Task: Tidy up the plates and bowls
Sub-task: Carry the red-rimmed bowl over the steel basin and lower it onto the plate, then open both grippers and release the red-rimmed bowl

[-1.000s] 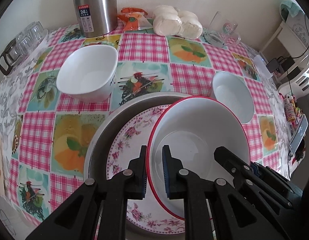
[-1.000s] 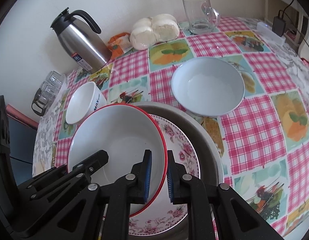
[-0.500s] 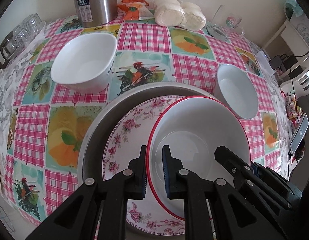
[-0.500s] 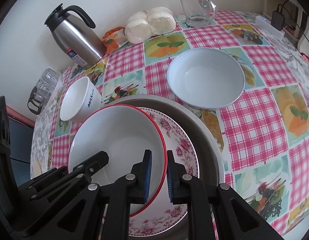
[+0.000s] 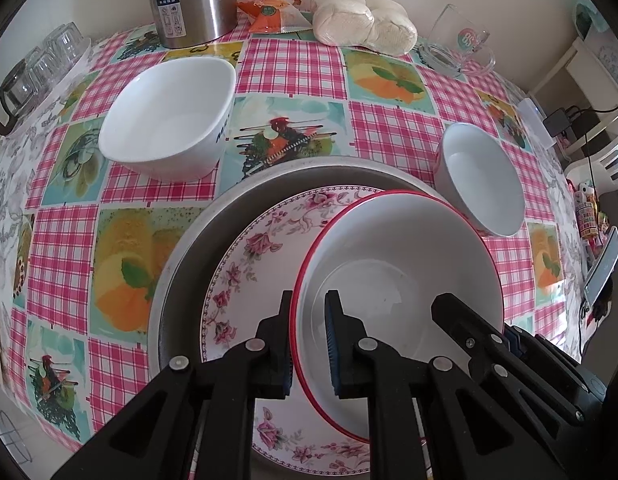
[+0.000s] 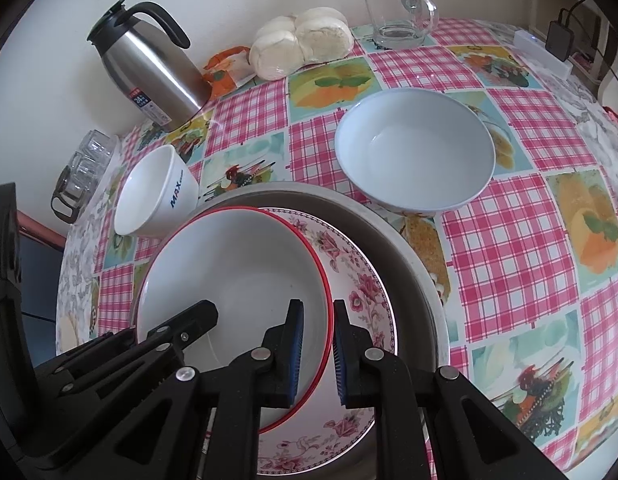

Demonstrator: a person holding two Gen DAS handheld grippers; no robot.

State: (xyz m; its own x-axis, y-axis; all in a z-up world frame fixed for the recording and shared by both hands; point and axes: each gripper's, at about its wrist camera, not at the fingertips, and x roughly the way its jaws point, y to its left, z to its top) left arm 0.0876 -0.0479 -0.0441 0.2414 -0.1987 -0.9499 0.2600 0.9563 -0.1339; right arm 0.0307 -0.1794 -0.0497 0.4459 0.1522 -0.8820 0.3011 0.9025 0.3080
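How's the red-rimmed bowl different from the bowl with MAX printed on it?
The red-rimmed bowl is wide and shallow; the MAX bowl is narrower and deeper. The red-rimmed bowl has a red edge line; the MAX bowl is plain white with blue lettering. The red-rimmed bowl sits over the floral plate, gripped at its rim by both grippers; the MAX bowl stands alone on the tablecloth. Both are white and empty.

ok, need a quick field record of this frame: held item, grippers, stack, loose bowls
held: red-rimmed bowl, gripped at opposite rims
left gripper: shut on the bowl rim
right gripper: shut on the bowl rim
stack under it: floral plate in grey dish
loose bowls: square bowl, round bowl, both on tablecloth
bowl seated on plate: cannot tell
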